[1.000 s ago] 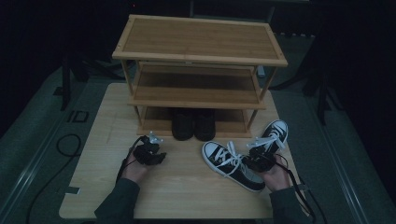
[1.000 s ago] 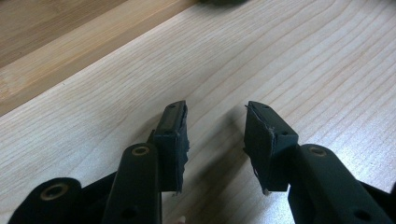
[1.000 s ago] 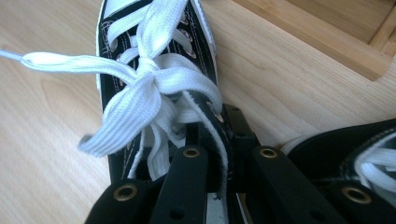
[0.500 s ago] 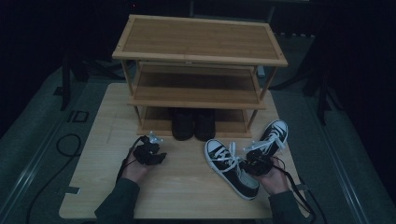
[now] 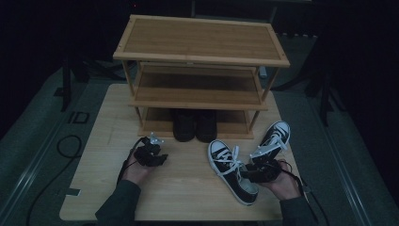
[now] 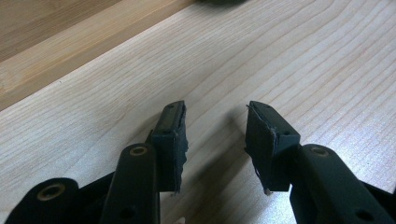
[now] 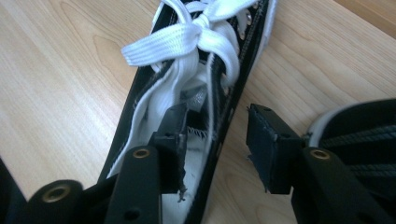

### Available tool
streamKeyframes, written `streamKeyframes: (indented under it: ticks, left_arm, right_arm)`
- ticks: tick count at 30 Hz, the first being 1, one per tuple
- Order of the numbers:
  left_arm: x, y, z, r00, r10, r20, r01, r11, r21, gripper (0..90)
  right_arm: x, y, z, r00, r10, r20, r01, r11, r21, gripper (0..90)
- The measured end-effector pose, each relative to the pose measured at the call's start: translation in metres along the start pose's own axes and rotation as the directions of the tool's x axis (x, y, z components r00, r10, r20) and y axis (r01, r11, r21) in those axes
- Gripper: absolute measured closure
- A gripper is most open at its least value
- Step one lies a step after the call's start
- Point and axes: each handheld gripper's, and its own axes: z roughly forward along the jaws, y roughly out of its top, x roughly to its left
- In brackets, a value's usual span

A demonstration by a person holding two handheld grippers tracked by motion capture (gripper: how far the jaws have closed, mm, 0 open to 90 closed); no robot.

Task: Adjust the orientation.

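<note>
A black canvas sneaker (image 5: pixel 234 172) with white laces, toe cap and sole is seen flat on the table (image 5: pixel 188 188), just right of centre. Its collar wall is straddled by the right gripper (image 5: pixel 256 173), whose jaws have just been opening, pads no longer pressing. The left gripper (image 5: pixel 151 155) is held apart, empty.

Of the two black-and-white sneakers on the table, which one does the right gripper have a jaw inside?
The nearer sneaker, lying flat and angled left of the right gripper. One jaw sits inside its collar, the other outside, pads apart. The other sneaker lies farther back, toward the shoe rack.
</note>
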Motion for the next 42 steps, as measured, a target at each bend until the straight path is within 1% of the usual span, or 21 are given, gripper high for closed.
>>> streamKeyframes:
  ticks: [3,8,9,13,17,19,26,31,35,39,42]
  left_arm:
    - [0.0,0.0,0.0,1.0,0.0,-0.001,0.0,1.0,0.0,58.0]
    - [0.0,0.0,0.0,1.0,-0.001,-0.001,0.001,1.0,0.0,58.0]
    - [0.0,0.0,0.0,1.0,-0.001,-0.001,0.001,1.0,0.0,57.9]
    - [0.0,0.0,0.0,1.0,-0.002,-0.001,0.002,1.0,0.0,57.9]
    - [0.0,0.0,0.0,1.0,-0.002,0.0,0.002,1.0,-0.001,57.8]
    - [0.0,0.0,0.0,1.0,-0.002,0.0,0.002,1.0,-0.001,57.8]
    - [0.0,0.0,0.0,1.0,-0.003,0.001,0.003,1.0,-0.001,57.7]
    - [0.001,0.0,0.0,1.0,-0.004,0.001,0.004,1.0,-0.002,57.7]
    - [0.001,0.0,0.0,1.0,-0.003,0.002,0.003,1.0,-0.002,57.7]
    - [0.001,0.0,0.0,1.0,-0.003,0.002,0.003,1.0,-0.002,57.6]
    - [0.001,0.0,0.0,1.0,-0.004,0.001,0.004,1.0,-0.003,57.6]
  right_arm:
    - [-0.001,-0.003,-0.008,1.0,-0.005,-0.007,0.005,1.0,-0.014,56.3]
    - [-0.006,-0.005,-0.023,0.9999,-0.011,0.003,0.011,0.999,-0.042,56.0]
    - [-0.008,-0.005,-0.026,0.9999,-0.014,0.008,0.014,0.999,-0.05,56.0]
    - [-0.013,-0.004,-0.036,0.9993,0.0,0.036,0.002,0.998,-0.064,56.0]
    - [-0.02,-0.001,-0.04,0.9977,0.014,0.066,-0.01,0.998,-0.066,56.5]
    - [-0.023,0.001,-0.04,0.9966,0.028,0.077,-0.023,0.997,-0.069,56.7]
    - [-0.033,0.005,-0.038,0.9901,0.051,0.131,-0.04,0.996,-0.085,56.9]
    - [-0.04,0.007,-0.03,0.984,0.063,0.167,-0.052,0.996,-0.066,56.8]
    - [-0.046,0.007,-0.021,0.9836,0.073,0.165,-0.066,0.997,-0.047,57.6]
    - [-0.05,0.006,-0.013,0.9823,0.073,0.173,-0.071,0.997,-0.018,61.6]
    - [-0.051,0.005,-0.012,0.9814,0.069,0.179,-0.067,0.998,-0.018,63.8]
